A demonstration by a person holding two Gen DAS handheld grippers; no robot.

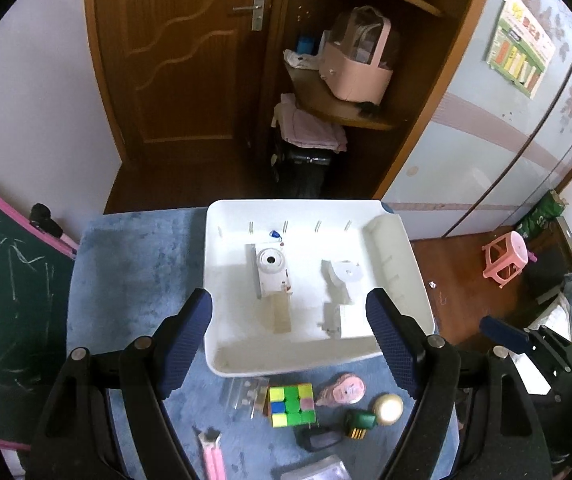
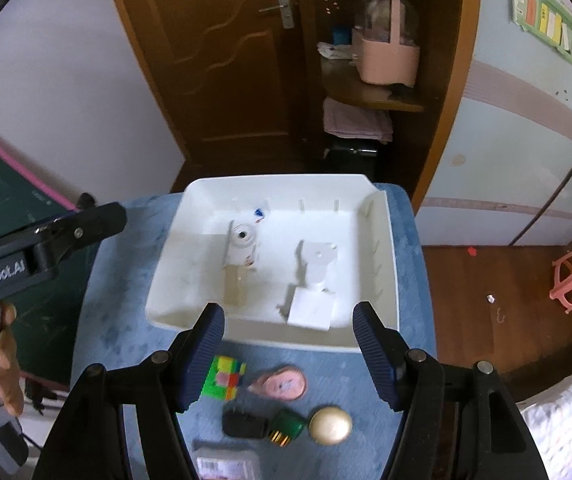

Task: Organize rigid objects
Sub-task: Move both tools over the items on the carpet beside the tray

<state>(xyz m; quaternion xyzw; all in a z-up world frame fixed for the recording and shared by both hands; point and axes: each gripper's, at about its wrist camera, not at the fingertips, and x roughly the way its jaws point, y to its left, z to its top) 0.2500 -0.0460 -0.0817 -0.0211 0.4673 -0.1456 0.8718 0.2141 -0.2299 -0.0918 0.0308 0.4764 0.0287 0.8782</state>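
Note:
A white tray (image 1: 221,280) (image 2: 382,264) stands on the blue-covered table (image 1: 133,272). Inside it lie a white device with a round lens (image 1: 271,270) (image 2: 241,246), a white bracket-like piece (image 1: 344,280) (image 2: 318,264) and a small blue tag (image 1: 274,234). In front of the tray are a colour cube (image 1: 290,405) (image 2: 223,377), a pink oval piece (image 1: 342,390) (image 2: 281,383), a gold knob (image 1: 390,409) (image 2: 330,425), a green plug (image 1: 360,422) (image 2: 288,426) and a black adapter (image 1: 318,440) (image 2: 243,424). My left gripper (image 1: 290,296) and right gripper (image 2: 289,312) hover open above the tray's near edge, both with nothing between their fingers.
A clear plastic piece (image 1: 245,394), a pink utility knife (image 1: 211,456) and a clear box (image 2: 225,466) lie near the front. A chalkboard (image 1: 5,280) stands left. A pink stool (image 1: 506,256) is on the wooden floor at right. Behind are a door (image 1: 181,60) and shelves with a pink basket (image 1: 358,72).

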